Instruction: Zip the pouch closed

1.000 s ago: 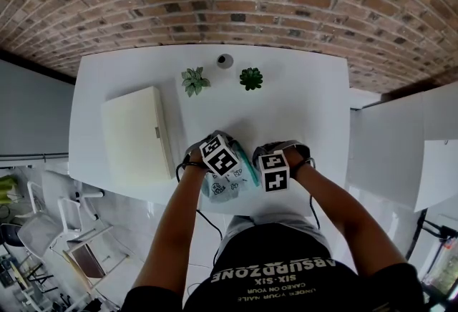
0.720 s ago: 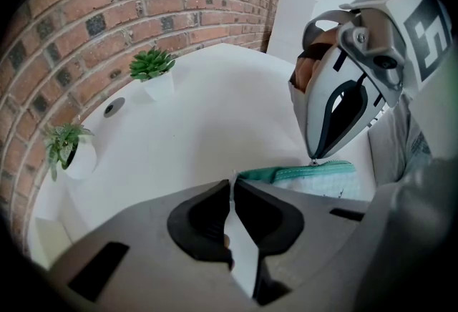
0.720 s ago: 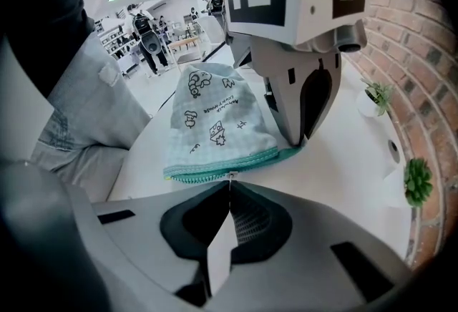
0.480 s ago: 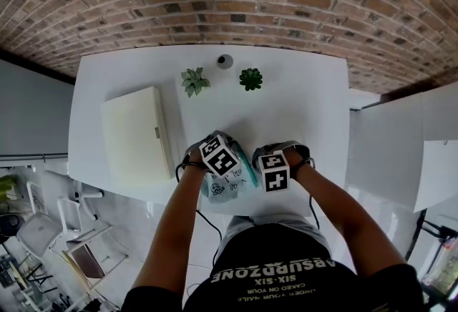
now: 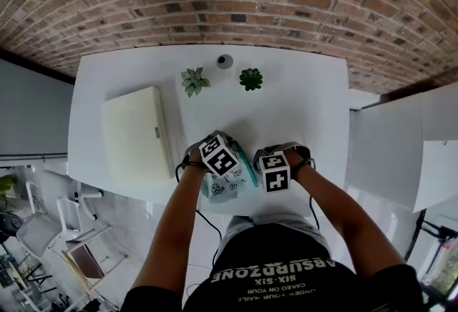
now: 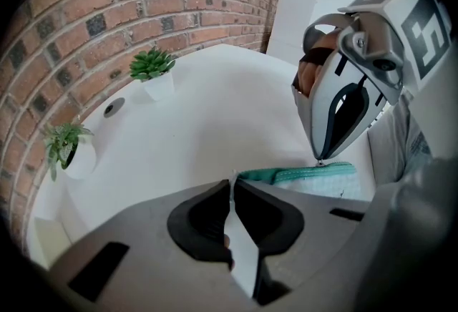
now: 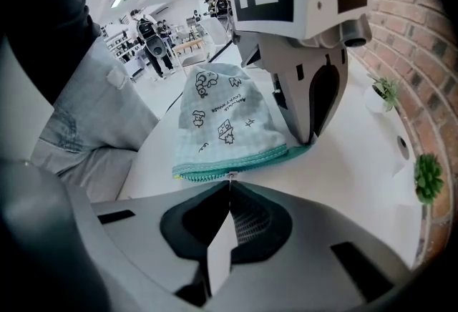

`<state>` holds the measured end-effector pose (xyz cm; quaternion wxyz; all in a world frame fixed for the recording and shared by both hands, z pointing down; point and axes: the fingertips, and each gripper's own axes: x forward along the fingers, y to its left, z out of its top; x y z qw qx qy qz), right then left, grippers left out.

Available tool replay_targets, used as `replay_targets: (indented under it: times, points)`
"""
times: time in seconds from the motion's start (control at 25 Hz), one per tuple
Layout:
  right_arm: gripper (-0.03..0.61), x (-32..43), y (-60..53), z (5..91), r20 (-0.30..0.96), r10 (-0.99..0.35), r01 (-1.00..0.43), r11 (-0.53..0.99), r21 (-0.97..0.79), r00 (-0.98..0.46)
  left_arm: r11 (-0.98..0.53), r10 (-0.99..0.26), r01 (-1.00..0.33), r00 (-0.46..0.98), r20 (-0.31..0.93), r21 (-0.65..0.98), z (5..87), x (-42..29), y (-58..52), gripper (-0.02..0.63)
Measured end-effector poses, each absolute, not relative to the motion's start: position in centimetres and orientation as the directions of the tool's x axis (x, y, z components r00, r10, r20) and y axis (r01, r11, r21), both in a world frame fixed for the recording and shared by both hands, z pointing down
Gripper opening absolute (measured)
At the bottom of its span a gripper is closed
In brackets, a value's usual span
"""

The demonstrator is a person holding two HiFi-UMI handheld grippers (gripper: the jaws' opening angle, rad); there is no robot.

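Nothing moves over the past second: at the table's (image 5: 300,96) near edge the left tool (image 6: 230,185) stays clamped on the pouch's (image 7: 225,117) corner and the right tool (image 7: 229,182) pinches the zip pull (image 7: 229,175), so the zipping looks paused.

Bottom centre of the head view, the shirt (image 5: 275,271) carries print that reads upside down in the frame: "ABSURDZONE" in large white capitals, with "SIX-SIX" in smaller capitals under it. Two finer lines lower still are too small to read. The left cube (image 5: 219,155) and right cube (image 5: 273,171) bear black-and-white square code markers. In the upper middle of the right gripper view, the pouch (image 7: 225,117) shows cartoon doodles with tiny lettering, unreadable
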<state>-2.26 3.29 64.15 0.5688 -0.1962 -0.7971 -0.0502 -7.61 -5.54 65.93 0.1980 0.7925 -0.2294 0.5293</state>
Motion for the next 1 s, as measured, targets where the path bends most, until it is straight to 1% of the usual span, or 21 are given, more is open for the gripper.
replay_targets:
  times: [0.56, 0.8, 1.0]
  points:
    - [0.002, -2.41, 3.44, 64.11, 0.923, 0.277, 0.354, 0.919, -0.173, -0.268, -0.817, -0.155, -0.572, 0.339, 0.928, 0.073, 65.98, -7.67, -5.55, 0.026]
    - [0.002, -2.25, 4.12, 64.33, 0.925, 0.291, 0.381, 0.906, -0.185, -0.243, -0.816, -0.155, -0.574, 0.34, 0.928, 0.074, 66.0, -7.66, -5.53, 0.026]
    - [0.002, -2.23, 4.09, 64.35, 0.921, 0.295, 0.359, 0.913, -0.194, -0.253, -0.816, -0.157, -0.574, 0.341, 0.927, 0.072, 66.0, -7.65, -5.58, 0.026]
